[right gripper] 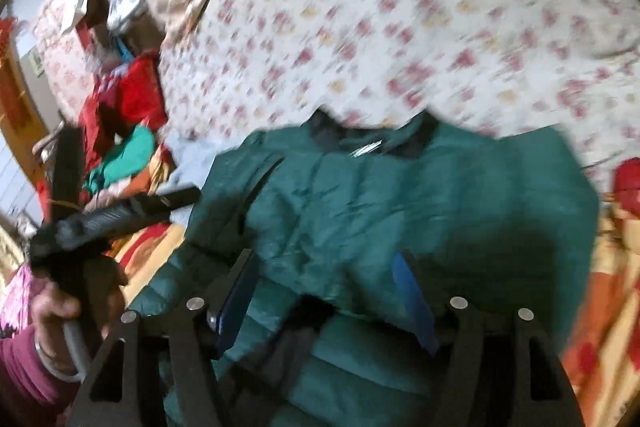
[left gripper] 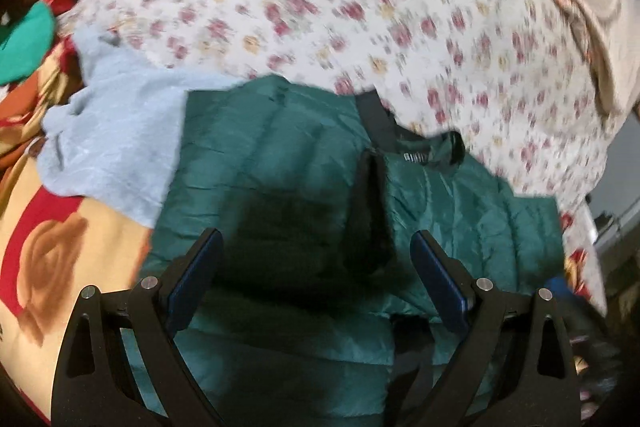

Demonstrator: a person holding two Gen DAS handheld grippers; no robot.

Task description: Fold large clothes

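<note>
Bedding with a small red flower print (left gripper: 320,7) covers the far part of the bed, and a blanket with large red and tan roses (left gripper: 52,239) lies along the near edge. On that near part a green padded jacket (left gripper: 288,163) is spread flat, its dark collar (right gripper: 376,139) turned toward the flowered bedding. A pale blue towel (left gripper: 116,131) overlaps the jacket's left shoulder, and red and green clothes (right gripper: 128,131) are heaped at the bed's far left corner.

Both grippers are held above the jacket's lower half. The left gripper (left gripper: 316,275) is seen with its blue pads well apart and nothing between them but air; the jacket below is not touched. The right gripper (right gripper: 328,299) is likewise parted to a middling width, and no cloth is pinched, though blur makes it hard to tell how near its pads come to the fabric. The hand (right gripper: 60,311) carrying the left gripper is seen at the left in the right wrist view.

The step in hand is judged to be between folds: a fold of the lower part appears laid. Next, a fresh edge or sleeve would need to be gripped by both sets of fingers and carried across the body, with the slippery padded cloth kept from sliding.
</note>
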